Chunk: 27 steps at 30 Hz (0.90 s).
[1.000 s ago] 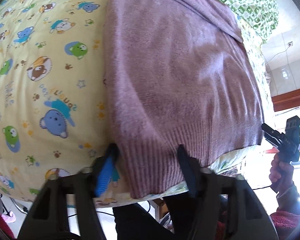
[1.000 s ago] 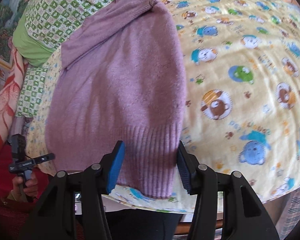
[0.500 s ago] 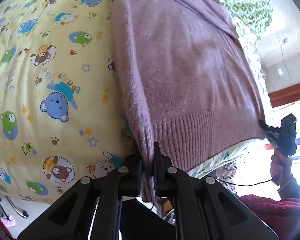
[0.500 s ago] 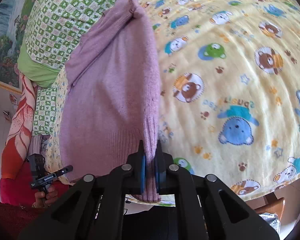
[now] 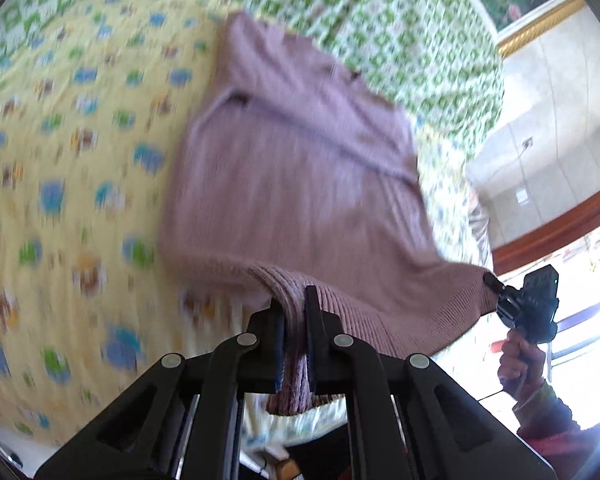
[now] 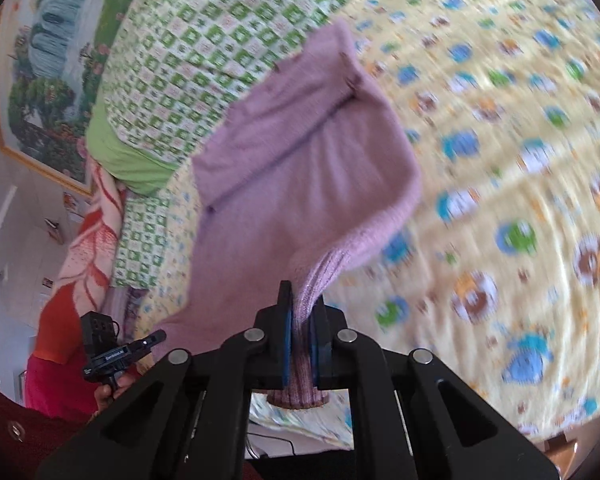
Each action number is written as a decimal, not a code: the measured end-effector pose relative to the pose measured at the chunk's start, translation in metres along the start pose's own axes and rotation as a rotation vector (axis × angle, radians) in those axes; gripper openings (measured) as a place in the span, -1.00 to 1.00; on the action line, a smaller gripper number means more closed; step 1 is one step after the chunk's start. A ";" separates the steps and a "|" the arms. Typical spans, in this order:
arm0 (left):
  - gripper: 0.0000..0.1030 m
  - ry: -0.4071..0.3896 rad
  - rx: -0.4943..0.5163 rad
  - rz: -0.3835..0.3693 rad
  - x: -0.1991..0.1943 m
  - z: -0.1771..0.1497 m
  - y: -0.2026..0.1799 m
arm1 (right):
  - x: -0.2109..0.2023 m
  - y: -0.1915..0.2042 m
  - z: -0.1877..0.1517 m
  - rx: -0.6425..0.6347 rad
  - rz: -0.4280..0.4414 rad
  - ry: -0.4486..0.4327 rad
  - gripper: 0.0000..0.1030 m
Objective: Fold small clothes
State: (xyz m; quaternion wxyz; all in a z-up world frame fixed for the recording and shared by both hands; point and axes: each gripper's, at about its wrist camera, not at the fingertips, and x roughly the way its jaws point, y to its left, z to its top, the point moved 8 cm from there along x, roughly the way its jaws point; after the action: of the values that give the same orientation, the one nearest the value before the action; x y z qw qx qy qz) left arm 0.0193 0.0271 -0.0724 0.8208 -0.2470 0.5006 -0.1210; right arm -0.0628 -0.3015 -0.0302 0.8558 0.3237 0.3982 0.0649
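Purple sweater (image 5: 300,184) on bed (image 5: 60,200), long axis running away toward collar; left claw (image 5: 294,334) and right claw (image 6: 300,344) each pinch one ribbed-hem corner, lifted.

Motion blur smears the cartoon-print bedsheet (image 5: 80,184) left of the purple sweater (image 5: 300,184); the printed figures can't be read in either view. Sweater knit texture is blurred too, apart from the ribbed hem. The hem bunched in the left tongs (image 5: 294,320) hides the inner pad faces; same at the right tongs (image 6: 300,320). Hem tail drops behind the tong frame, its end only partly seen. The sheet under the sweater is covered. The landscape painting (image 6: 52,64) beyond the sweater's far end is cut by the frame edge. The person's body is cropped, only sleeve and hand (image 5: 520,364) showing.
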 end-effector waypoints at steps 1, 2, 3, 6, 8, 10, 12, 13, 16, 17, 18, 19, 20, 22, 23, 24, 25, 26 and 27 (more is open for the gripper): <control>-0.89 -0.025 0.007 0.003 0.000 0.016 -0.003 | 0.001 0.005 0.009 -0.012 0.007 -0.010 -0.85; -0.89 -0.039 0.012 0.005 -0.003 0.029 -0.001 | 0.005 0.012 0.022 -0.031 0.016 -0.022 -0.85; -0.89 -0.056 0.014 0.007 -0.003 0.041 0.000 | 0.008 0.016 0.033 -0.042 0.019 -0.032 -0.85; -0.89 -0.104 0.016 0.020 0.000 0.085 0.002 | 0.023 0.023 0.071 -0.059 0.024 -0.067 -0.85; -0.89 -0.137 0.023 0.043 0.008 0.119 0.002 | 0.034 0.024 0.097 -0.065 0.012 -0.091 -0.85; -0.89 -0.159 0.022 0.061 0.017 0.149 0.001 | 0.046 0.022 0.125 -0.071 -0.001 -0.115 -0.85; -0.90 -0.172 0.014 0.072 0.025 0.173 0.008 | 0.057 0.019 0.150 -0.078 -0.019 -0.131 -0.85; -0.90 -0.179 0.011 0.075 0.029 0.187 0.008 | 0.064 0.018 0.163 -0.082 -0.026 -0.136 -0.85; -0.90 -0.197 0.013 0.095 0.045 0.225 0.008 | 0.085 0.017 0.199 -0.101 -0.056 -0.147 -0.85; -0.90 -0.202 0.012 0.100 0.051 0.238 0.007 | 0.090 0.016 0.207 -0.100 -0.061 -0.150 -0.85; -0.90 -0.205 0.012 0.103 0.058 0.250 0.007 | 0.097 0.015 0.219 -0.096 -0.069 -0.154 -0.85; -0.90 -0.206 0.015 0.108 0.066 0.265 0.007 | 0.103 0.014 0.230 -0.092 -0.075 -0.159 -0.85; -0.90 -0.206 0.019 0.115 0.072 0.274 0.007 | 0.109 0.012 0.240 -0.088 -0.080 -0.162 -0.85; -0.90 -0.200 0.021 0.132 0.087 0.292 0.010 | 0.123 0.007 0.258 -0.078 -0.088 -0.159 -0.85; -0.90 -0.195 0.016 0.141 0.097 0.302 0.012 | 0.129 0.004 0.264 -0.078 -0.098 -0.156 -0.85; -0.90 -0.193 0.014 0.147 0.103 0.308 0.014 | 0.135 0.000 0.272 -0.078 -0.104 -0.151 -0.85; -0.90 -0.191 0.011 0.151 0.111 0.317 0.016 | 0.142 -0.003 0.278 -0.076 -0.105 -0.145 -0.85; -0.90 -0.188 0.007 0.155 0.118 0.325 0.019 | 0.150 -0.007 0.286 -0.078 -0.111 -0.136 -0.85; -0.90 -0.188 0.002 0.159 0.124 0.332 0.022 | 0.156 -0.008 0.291 -0.082 -0.116 -0.130 -0.85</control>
State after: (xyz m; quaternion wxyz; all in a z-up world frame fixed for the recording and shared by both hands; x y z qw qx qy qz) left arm 0.3688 0.0848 -0.0537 0.8713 -0.2161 0.4395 -0.0324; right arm 0.2520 -0.3968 0.0027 0.8947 0.2685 0.3568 0.0104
